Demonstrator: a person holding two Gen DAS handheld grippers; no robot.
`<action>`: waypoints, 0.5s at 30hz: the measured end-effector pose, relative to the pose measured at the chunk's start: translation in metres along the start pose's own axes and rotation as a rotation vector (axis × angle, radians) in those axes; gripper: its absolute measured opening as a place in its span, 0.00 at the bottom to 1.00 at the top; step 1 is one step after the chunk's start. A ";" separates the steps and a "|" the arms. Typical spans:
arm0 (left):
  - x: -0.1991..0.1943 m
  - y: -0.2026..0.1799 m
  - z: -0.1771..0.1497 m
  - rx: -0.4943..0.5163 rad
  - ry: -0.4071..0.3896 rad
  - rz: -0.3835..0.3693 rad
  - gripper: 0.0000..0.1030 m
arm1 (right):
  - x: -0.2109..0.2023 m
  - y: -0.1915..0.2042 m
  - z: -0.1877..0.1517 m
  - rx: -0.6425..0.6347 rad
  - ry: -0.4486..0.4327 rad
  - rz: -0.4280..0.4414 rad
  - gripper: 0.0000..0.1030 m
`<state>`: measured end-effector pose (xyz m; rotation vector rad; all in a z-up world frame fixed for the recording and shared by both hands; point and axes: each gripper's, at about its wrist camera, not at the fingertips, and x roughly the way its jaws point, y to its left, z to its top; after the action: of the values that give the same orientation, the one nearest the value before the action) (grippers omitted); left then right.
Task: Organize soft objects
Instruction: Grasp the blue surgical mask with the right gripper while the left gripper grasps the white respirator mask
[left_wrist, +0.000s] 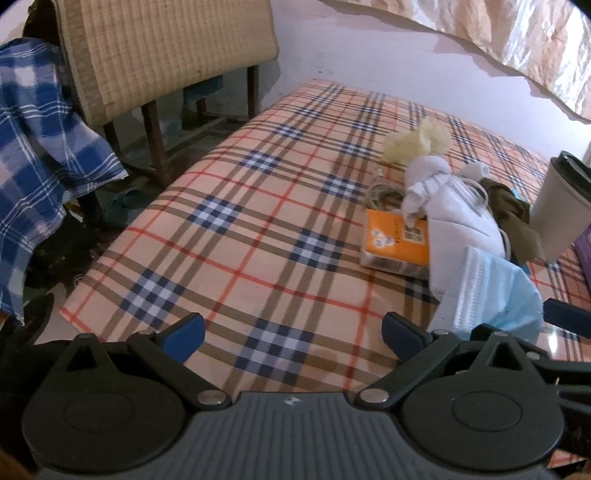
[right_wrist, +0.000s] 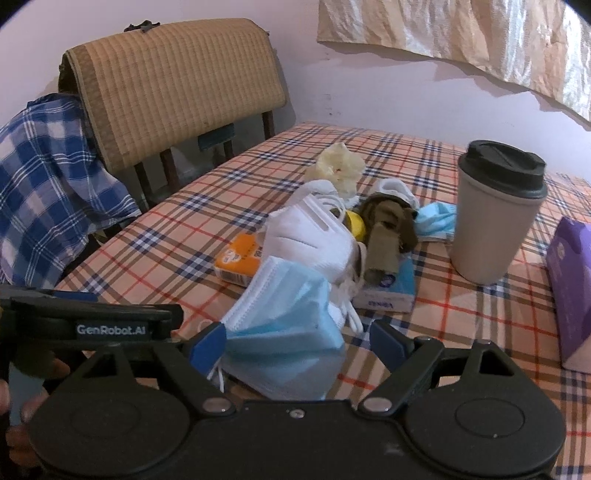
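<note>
The blue mask (right_wrist: 284, 325) lies low in the right-wrist frame, between the wide-open jaws of the right gripper (right_wrist: 297, 341), pads not yet pressing it. Best to close on the folded pleats, not the loose ear loops, and lift clear of the white mask (right_wrist: 310, 236) behind. The left gripper (left_wrist: 293, 334) hangs open over bare cloth (left_wrist: 229, 236).

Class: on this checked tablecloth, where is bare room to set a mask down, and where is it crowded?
Free: the wide stretch of tablecloth between the chair-side edge and the orange box. Crowded: the heap of white mask, blue mask, olive cloth and cup.
</note>
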<state>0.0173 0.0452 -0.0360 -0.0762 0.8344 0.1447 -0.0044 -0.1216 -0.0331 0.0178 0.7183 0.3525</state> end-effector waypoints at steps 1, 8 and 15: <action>0.000 0.001 0.000 -0.004 0.000 0.002 1.00 | 0.003 0.000 0.001 0.000 0.003 0.000 0.91; -0.001 0.002 0.002 -0.004 -0.007 0.003 1.00 | 0.009 0.005 0.001 -0.041 -0.005 0.049 0.37; -0.008 -0.009 0.009 0.016 -0.036 -0.052 1.00 | -0.016 -0.011 0.005 0.008 -0.052 0.086 0.15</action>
<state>0.0201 0.0367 -0.0246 -0.0802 0.7974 0.0902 -0.0089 -0.1361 -0.0208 0.0659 0.6684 0.4297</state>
